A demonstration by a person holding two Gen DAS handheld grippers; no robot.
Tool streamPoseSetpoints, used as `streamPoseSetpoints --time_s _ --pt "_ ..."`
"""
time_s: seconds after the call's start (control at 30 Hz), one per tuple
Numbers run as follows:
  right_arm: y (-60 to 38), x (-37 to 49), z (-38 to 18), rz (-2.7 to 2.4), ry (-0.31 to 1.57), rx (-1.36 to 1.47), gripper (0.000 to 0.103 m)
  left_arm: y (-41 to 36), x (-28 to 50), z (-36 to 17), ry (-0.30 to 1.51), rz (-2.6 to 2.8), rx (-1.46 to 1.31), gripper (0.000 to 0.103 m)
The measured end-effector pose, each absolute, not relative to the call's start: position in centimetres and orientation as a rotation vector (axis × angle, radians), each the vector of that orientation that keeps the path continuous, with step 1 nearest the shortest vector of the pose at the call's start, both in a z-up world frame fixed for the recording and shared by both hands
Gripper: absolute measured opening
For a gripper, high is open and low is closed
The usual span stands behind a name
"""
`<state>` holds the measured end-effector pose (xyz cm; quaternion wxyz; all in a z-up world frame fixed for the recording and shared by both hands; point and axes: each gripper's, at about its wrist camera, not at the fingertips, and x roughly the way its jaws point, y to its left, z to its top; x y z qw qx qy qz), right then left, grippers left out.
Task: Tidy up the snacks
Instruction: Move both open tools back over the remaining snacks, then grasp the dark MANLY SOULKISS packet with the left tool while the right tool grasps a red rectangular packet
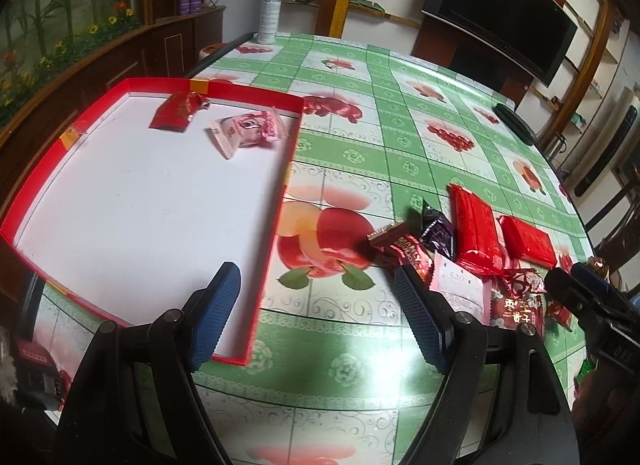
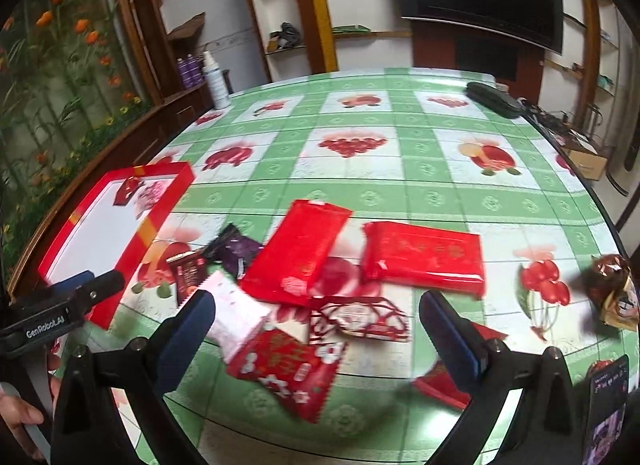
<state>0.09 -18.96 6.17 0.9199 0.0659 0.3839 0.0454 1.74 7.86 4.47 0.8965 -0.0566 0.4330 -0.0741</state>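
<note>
A green fruit-patterned tablecloth is spread under a shallow red cardboard tray holding two wrapped snacks; red packets and smaller, blurred, seemingly candy wrappers are heaped beside it. The left gripper and right gripper are held agape, empty.

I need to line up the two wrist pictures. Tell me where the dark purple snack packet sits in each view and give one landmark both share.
Left wrist view: purple packet, right of centre, just left of the long red pack.
Right wrist view: purple packet, left of centre, again left of the long red pack.
Shared landmark: the red tray, left of the packet in both.
</note>
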Motion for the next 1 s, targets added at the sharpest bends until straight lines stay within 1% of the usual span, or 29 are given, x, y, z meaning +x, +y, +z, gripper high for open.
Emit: streamPoseSetpoints --time_s 0.23,0.4,0.53,0.73,1.0 --pt "-20.3 0.6 5.6 0.064 0.805 0.169 0.103 5.7 2.7 4.0 0.921 -0.186 -0.079 0.08" --pt "-20.2 1.9 5.3 0.096 0.832 0.192 0.103 4.2 5.0 2.6 0.989 -0.208 -0.095 0.08" --pt "-19.7 3.1 5.1 0.12 0.86 0.204 0.093 3.8 6.7 2.0 1.025 -0.198 -0.121 0.08" --pt "-19.3 4.4 4.9 0.12 0.873 0.227 0.093 2.5 8.0 1.4 1.059 -0.188 -0.095 0.08" --pt "-18.7 6.3 4.1 0.119 0.914 0.226 0.093 1.8 8.2 1.2 1.03 -0.153 0.0 0.08"
